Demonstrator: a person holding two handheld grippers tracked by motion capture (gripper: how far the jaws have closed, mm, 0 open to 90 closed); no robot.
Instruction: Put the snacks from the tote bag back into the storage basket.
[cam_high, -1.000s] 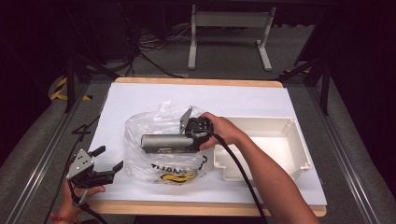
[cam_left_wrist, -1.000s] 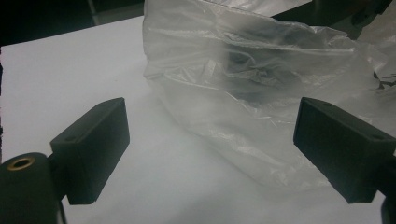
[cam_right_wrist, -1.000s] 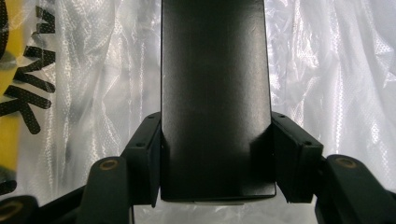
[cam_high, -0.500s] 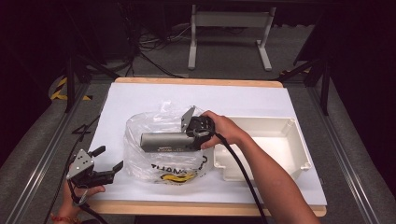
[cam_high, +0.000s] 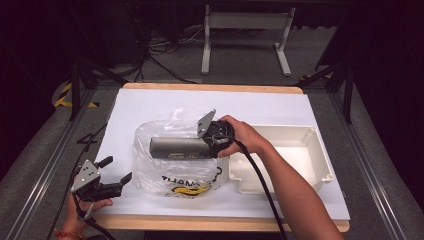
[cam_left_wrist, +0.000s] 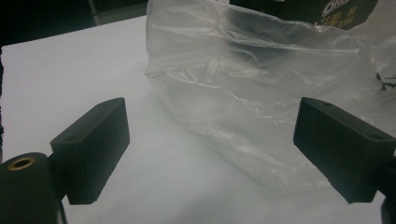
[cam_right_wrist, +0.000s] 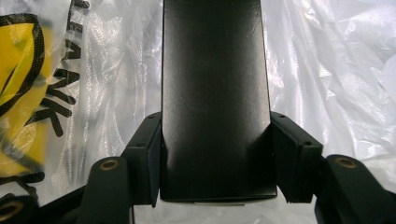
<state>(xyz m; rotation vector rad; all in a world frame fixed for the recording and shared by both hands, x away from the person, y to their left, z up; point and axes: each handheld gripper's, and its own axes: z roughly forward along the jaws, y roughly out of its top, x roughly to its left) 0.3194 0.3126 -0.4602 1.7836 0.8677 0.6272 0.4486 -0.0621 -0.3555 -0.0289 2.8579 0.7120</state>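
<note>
right gripper (cam_high: 212, 141) clamps the dark box (cam_high: 179, 147) over the plastic bag (cam_high: 165, 175); left gripper (cam_high: 116, 175), jaws spread, sits left of the bag.

Your left gripper (cam_high: 116, 172) carries a grey three-cornered plate on top, dotted with small dark holes, above a black body and two short black jaws. Up close, those jaws are blocky matte rectangles with small screw holes, on arms tipped by brass-ringed sockets. A red band, perhaps a bracelet, circles your left wrist. Your right gripper (cam_right_wrist: 215, 154) has the same black jaws and brass-ringed sockets, another grey plate, and a thick black cable (cam_high: 260, 180) trailing along your bare forearm.
</note>
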